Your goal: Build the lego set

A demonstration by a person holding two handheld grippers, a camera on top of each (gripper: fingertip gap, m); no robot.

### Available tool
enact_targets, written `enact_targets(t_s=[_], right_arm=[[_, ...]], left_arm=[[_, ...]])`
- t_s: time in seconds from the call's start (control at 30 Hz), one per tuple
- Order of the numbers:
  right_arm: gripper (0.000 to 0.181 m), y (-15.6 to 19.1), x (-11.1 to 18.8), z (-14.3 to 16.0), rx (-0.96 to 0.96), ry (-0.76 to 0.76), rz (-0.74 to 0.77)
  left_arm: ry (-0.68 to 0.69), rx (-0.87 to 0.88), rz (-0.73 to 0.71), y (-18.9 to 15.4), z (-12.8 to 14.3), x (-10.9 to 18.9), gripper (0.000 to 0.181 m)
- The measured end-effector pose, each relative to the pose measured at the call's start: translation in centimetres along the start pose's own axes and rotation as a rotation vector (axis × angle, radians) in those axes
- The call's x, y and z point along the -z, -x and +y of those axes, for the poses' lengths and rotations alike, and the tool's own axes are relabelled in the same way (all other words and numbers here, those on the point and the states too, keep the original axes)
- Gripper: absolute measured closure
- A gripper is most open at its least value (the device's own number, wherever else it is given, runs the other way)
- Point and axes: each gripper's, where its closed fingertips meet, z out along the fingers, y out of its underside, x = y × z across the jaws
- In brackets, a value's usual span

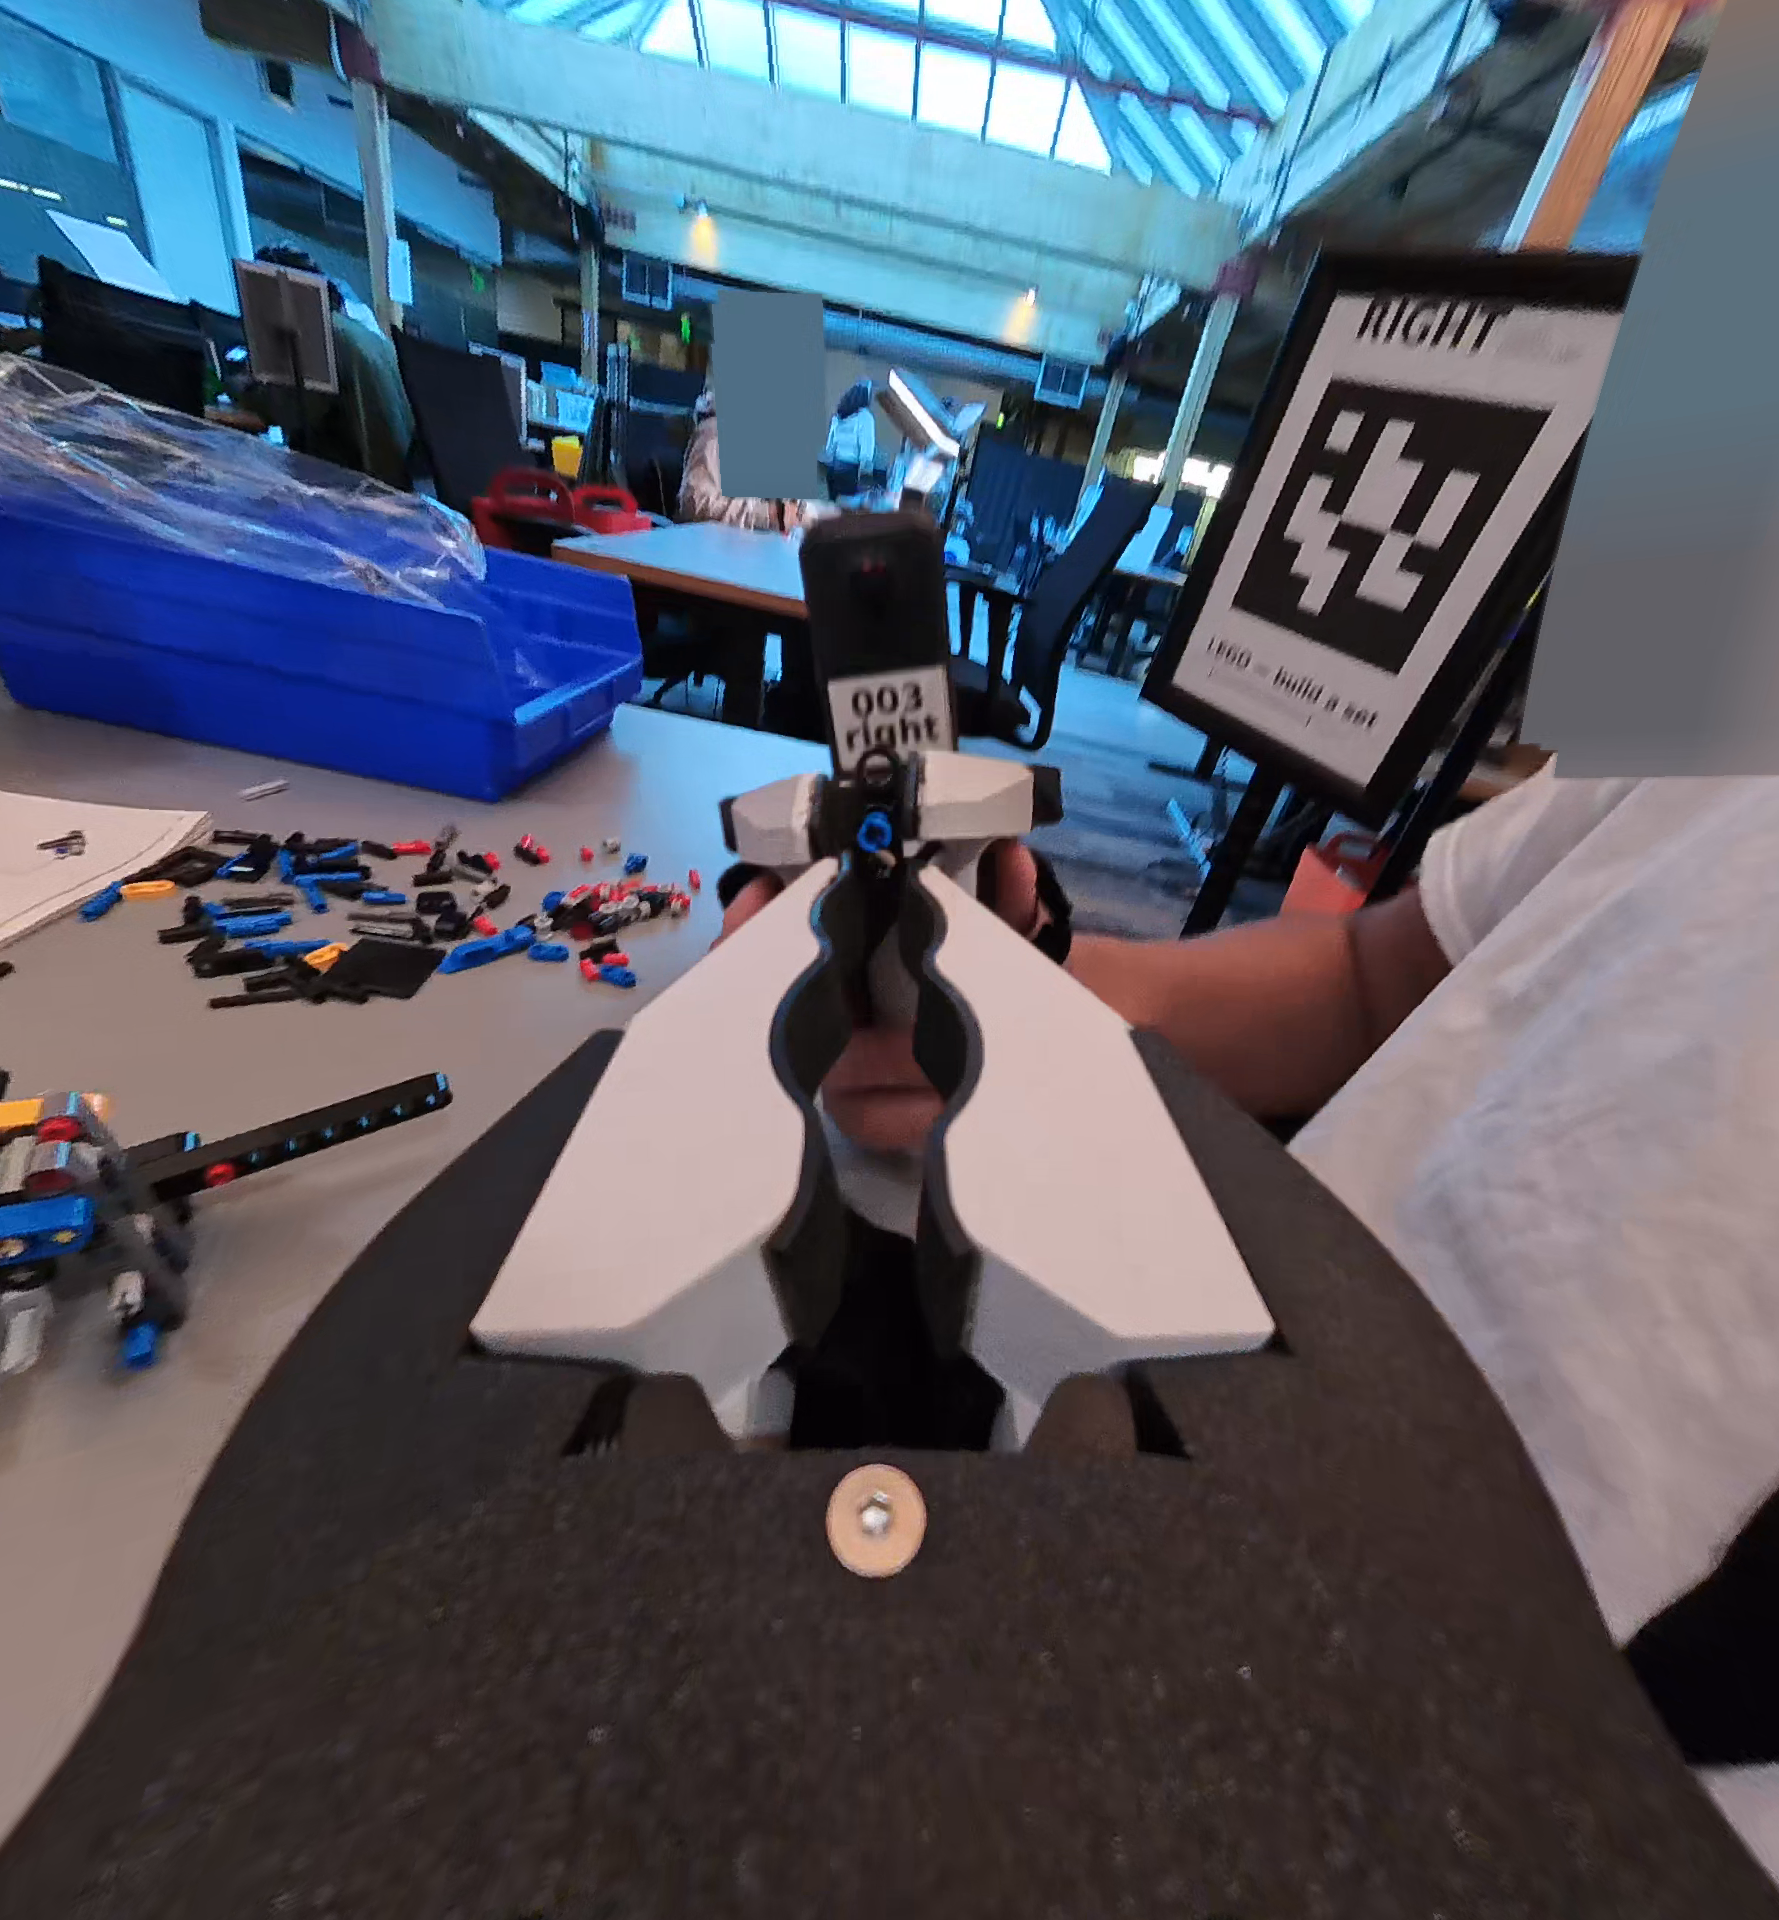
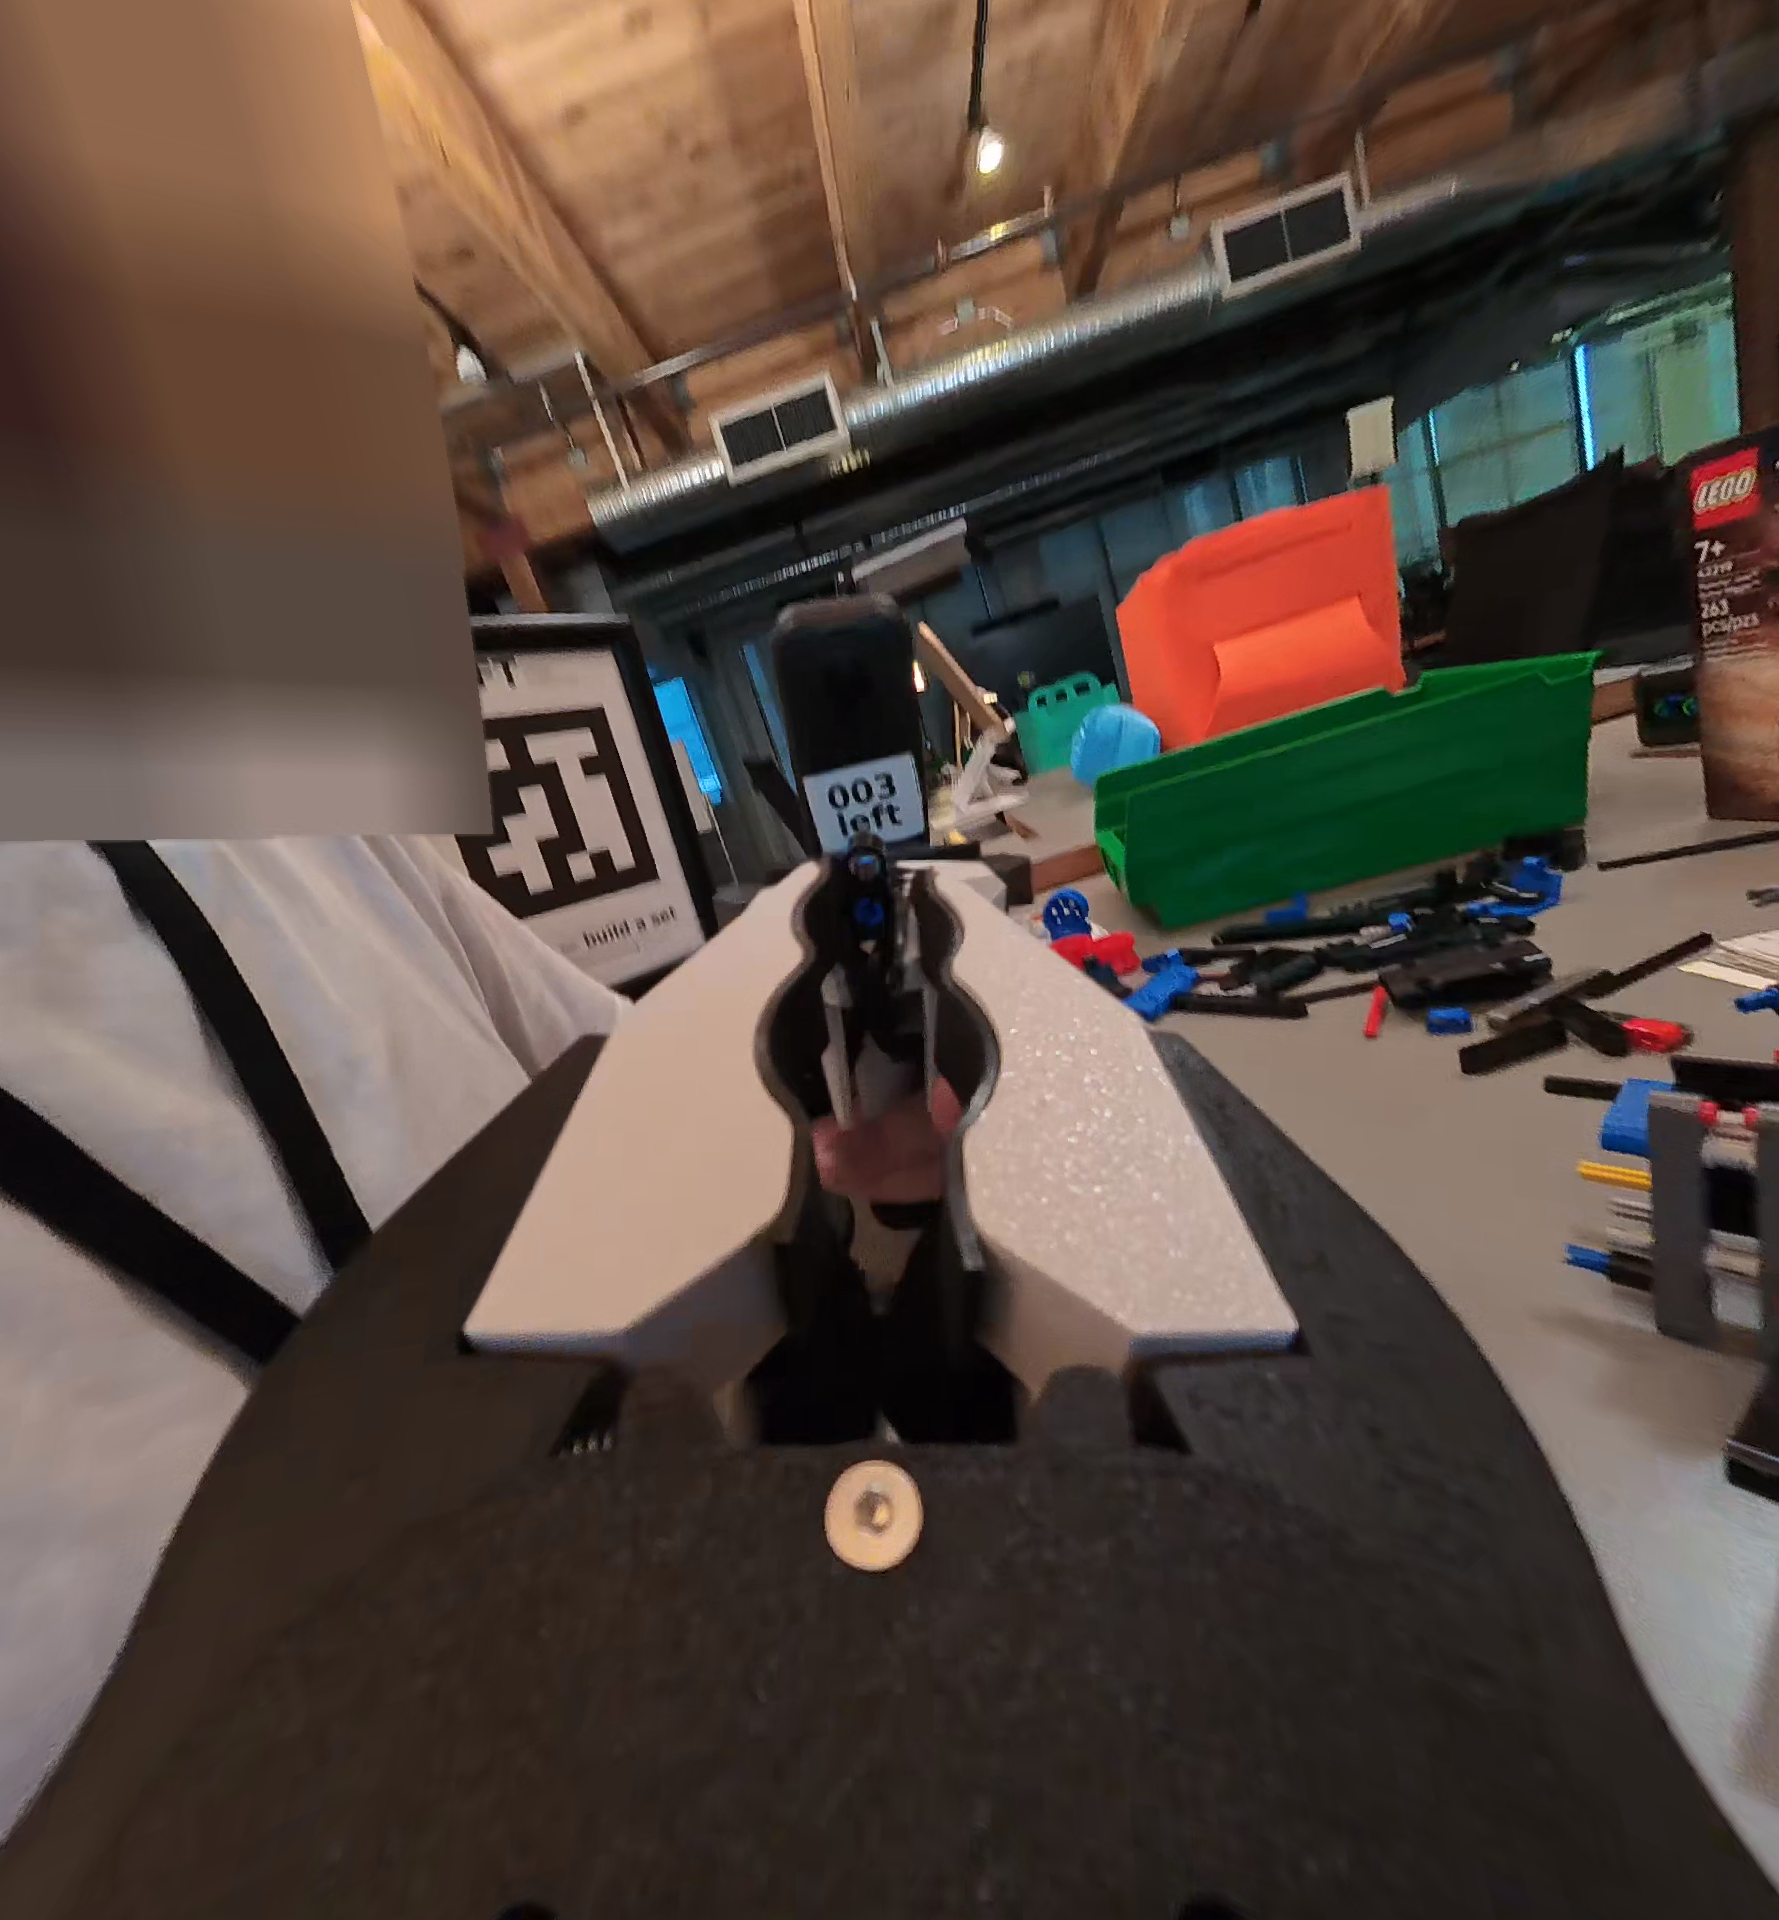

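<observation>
Grippers meet tip to tip above the grey table [image 1: 573, 1049], each facing the other. The left gripper [image 1: 877, 868] has its fingers drawn narrow around a small black piece with a blue pin [image 1: 872, 831]; the right gripper [image 2: 869, 883] is likewise pinched narrow on the same black-and-blue piece [image 2: 867, 902]. Which of the two truly bears it is hard to tell, since the tips overlap and the piece is tiny. A hand [image 1: 890, 1101] shows through the gap between the left gripper's fingers, mostly hidden.

Just beside the left gripper, on the table, lies the half-built model [image 1: 54, 1195], blue, grey and black with a long black beam; the picture edge cuts it off. In the right wrist view the same model [image 2: 1737, 1195] is blurred and cropped at the right edge. Bare table lies between it and the grippers.

Farther out, loose pieces [image 1: 397, 914] in black, blue and red are scattered near an instruction booklet [image 1: 23, 873], partly out of frame. Another scatter [image 2: 1384, 966] spreads before a green bin [image 2: 1363, 790], which holds an orange bin [image 2: 1269, 623] tipped on its side. A blue bin [image 1: 293, 665] stands beyond the pieces with crumpled clear plastic [image 1: 168, 457] in it; anything beneath the plastic cannot be made out.

The set's box [image 2: 1778, 644] stands at the table's far right, cropped. A framed black-and-white marker sign [image 1: 1373, 530] stands beside the person's white sleeve [image 1: 1508, 862].
</observation>
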Motion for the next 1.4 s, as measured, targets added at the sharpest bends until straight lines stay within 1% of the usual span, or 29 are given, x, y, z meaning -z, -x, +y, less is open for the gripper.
enact_targets(t_s=[0.1,0.2,0.33,0.37,0.43,0.53,0.63,0.7,0.8,0.9,1.03,1.1,1.23,1.4], right_arm=[[0.167,0.1,-0.3,-0.4,-0.008,-0.053,0.002],[0.168,0.1,-0.2,-0.6,-0.001,-0.074,-0.004],[0.169,0.3,-0.2,-0.9,-0.055,-0.113,-0.027],[0.169,0.2,-0.1,-0.9,-0.070,-0.113,-0.033],[0.176,0.2,-0.4,-0.4,-0.074,-0.079,-0.029],[0.176,0.1,-0.6,-0.3,-0.018,-0.055,0.000],[0.175,0.2,-0.5,-0.3,0.002,-0.045,0.011],[0.167,0.4,-0.5,-0.4,-0.037,-0.048,-0.009],[0.176,0.0,-0.4,-0.3,-0.030,-0.055,0.011],[0.176,0.5,-0.4,-0.6,-0.071,-0.078,-0.033],[0.166,0.1,0.1,-0.6,-0.070,-0.063,-0.021],[0.171,0.0,0.4,-0.7,-0.076,-0.066,-0.017],[0.175,-0.2,0.3,-0.7,-0.064,-0.073,-0.004],[0.175,-0.5,0.3,-0.7,-0.036,-0.082,0.019]], left_arm=[[-0.052,0.070,0.008,-0.2,-0.4,-0.2,0.178],[-0.073,0.094,-0.002,-0.2,-0.6,-0.5,0.178],[-0.107,0.120,-0.014,-0.3,-0.6,-0.7,0.178],[-0.095,0.126,-0.022,-0.2,-0.4,-0.9,0.178],[-0.034,0.124,-0.044,0.0,0.8,-1.4,0.178],[-0.076,0.154,-0.033,0.0,0.6,-1.4,0.178],[-0.090,0.129,-0.054,0.0,0.5,-1.5,0.178],[-0.106,0.142,-0.057,0.1,0.5,-1.5,0.178],[-0.130,0.159,-0.055,0.1,0.6,-1.6,0.178],[-0.146,0.123,-0.048,-0.2,0.4,-1.6,0.178],[-0.165,0.106,-0.055,0.2,-0.2,-0.9,0.178],[-0.152,0.094,-0.060,0.2,-0.1,-0.9,0.178],[-0.155,0.116,-0.066,0.5,-0.1,-1.0,0.177],[-0.169,0.173,-0.067,0.7,-0.1,-1.0,0.178]])
